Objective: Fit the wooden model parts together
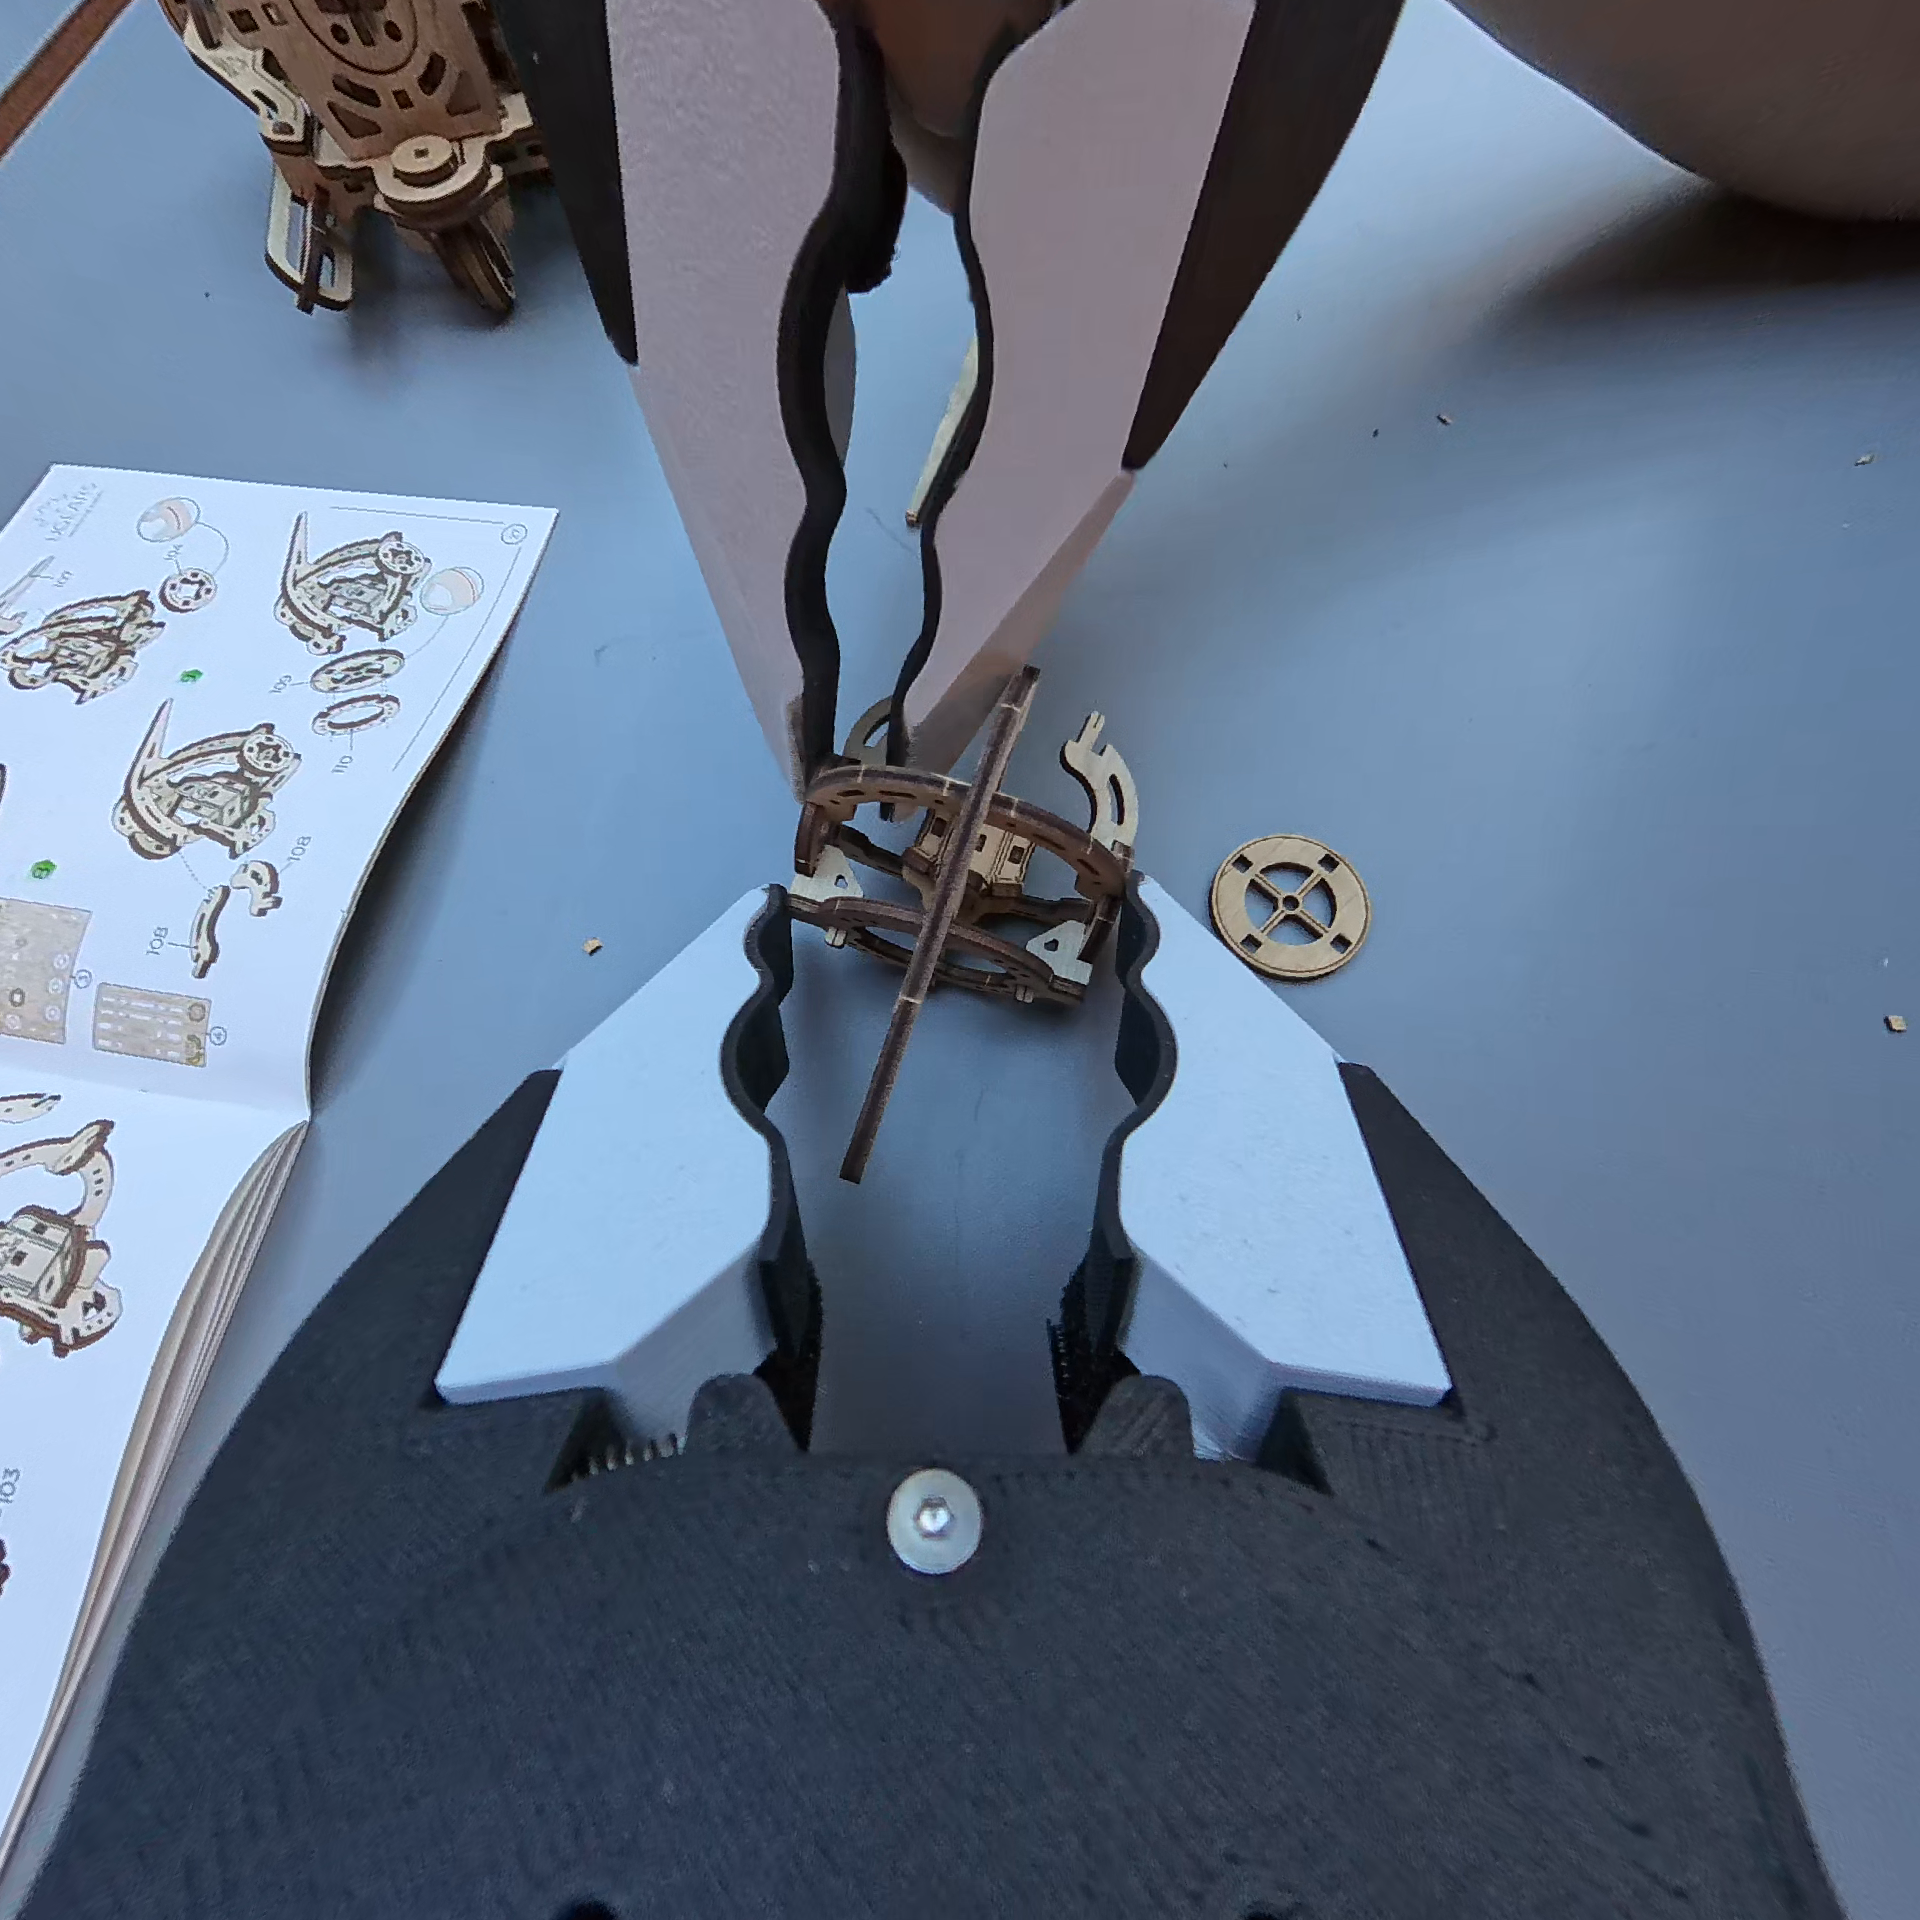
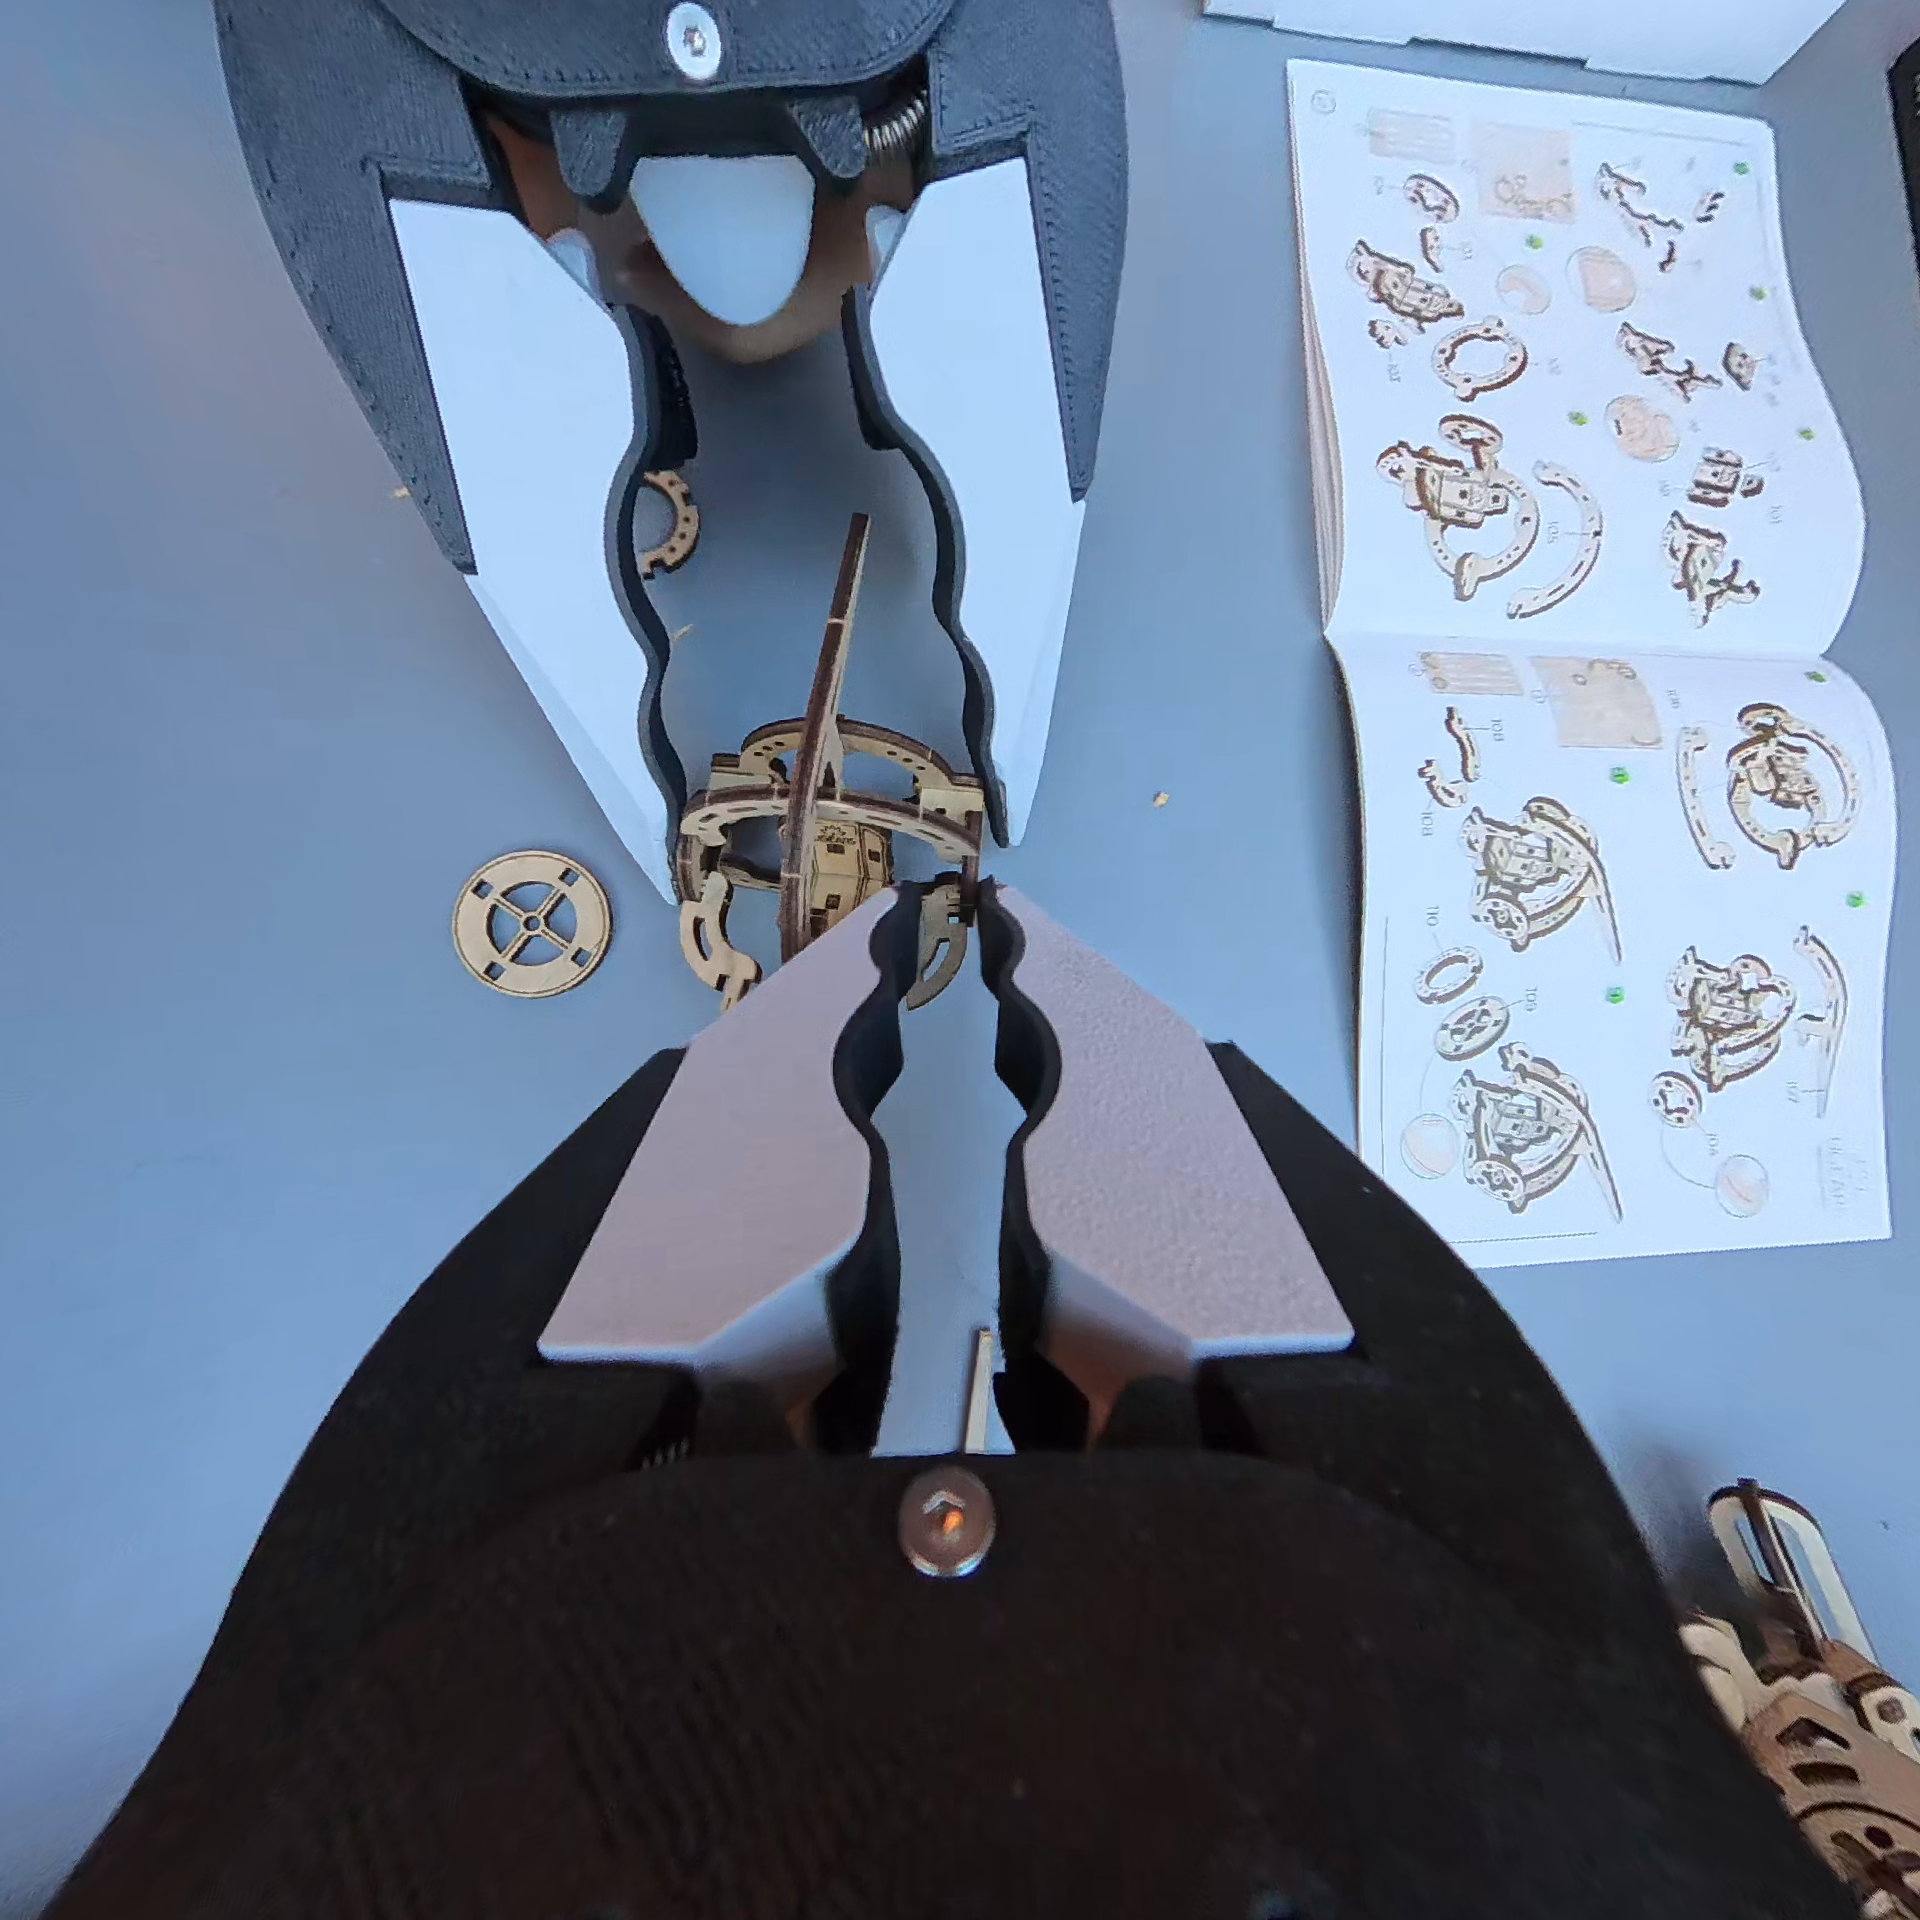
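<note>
Between the two claws, on the smooth grey table (image 1: 1558,675), stands one small laser-cut plywood model of curved slotted rings around a boxy core (image 1: 956,883), its edges burnt dark. One thin flat wooden strip (image 1: 935,935) runs through it, its long axis tilted up and pointing toward the left claw's camera. The left claw (image 1: 951,914), white wedge-shaped fingers with wavy black rubber pads, is spread wide, its tips at either side of the model; whether they press it I cannot tell. The right claw (image 2: 945,899), with pinkish-grey wedge fingers, is nearly closed, pinching a curved wooden piece on the model's rim. One round flat plywood disc with four spokes (image 1: 1290,910) lies just beside the model. One open paper instruction booklet (image 1: 208,790) lies near. One larger assembled wooden model (image 1: 384,135) stands well apart.
</note>
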Demonstrator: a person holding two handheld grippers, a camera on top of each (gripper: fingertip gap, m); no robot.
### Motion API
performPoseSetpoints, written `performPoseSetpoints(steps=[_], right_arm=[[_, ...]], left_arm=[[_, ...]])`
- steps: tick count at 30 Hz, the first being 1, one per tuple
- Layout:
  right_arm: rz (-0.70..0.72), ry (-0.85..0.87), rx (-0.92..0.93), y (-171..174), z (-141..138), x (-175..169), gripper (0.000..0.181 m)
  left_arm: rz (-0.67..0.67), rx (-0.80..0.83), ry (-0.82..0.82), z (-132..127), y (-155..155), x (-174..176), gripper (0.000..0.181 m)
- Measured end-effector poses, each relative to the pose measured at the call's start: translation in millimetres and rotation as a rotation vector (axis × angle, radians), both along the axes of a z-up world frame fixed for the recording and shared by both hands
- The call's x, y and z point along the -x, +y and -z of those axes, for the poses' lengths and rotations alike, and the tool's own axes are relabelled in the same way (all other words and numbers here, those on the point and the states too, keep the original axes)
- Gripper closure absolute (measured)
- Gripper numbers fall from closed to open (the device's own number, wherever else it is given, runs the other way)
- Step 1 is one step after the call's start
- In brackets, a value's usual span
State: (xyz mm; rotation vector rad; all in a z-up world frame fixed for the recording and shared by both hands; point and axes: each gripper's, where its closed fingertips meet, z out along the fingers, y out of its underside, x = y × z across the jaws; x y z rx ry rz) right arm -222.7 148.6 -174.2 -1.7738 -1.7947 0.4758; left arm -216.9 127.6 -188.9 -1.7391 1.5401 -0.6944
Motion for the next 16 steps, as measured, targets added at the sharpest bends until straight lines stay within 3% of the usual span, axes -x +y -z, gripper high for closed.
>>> performPoseSetpoints(steps=[1, 16], right_arm=[[-0.001, 0.015, -0.003, -0.3, -3.1, 0.6, 0.169], [0.017, 0.03, 0.036, -1.5, -6.6, -1.8, 0.169]], left_arm=[[0.0, -0.002, 0.0, 0.0, -0.1, 0.0, 0.119], [0.008, 0.001, 0.0, 0.1, -2.5, -1.1, 0.119]])
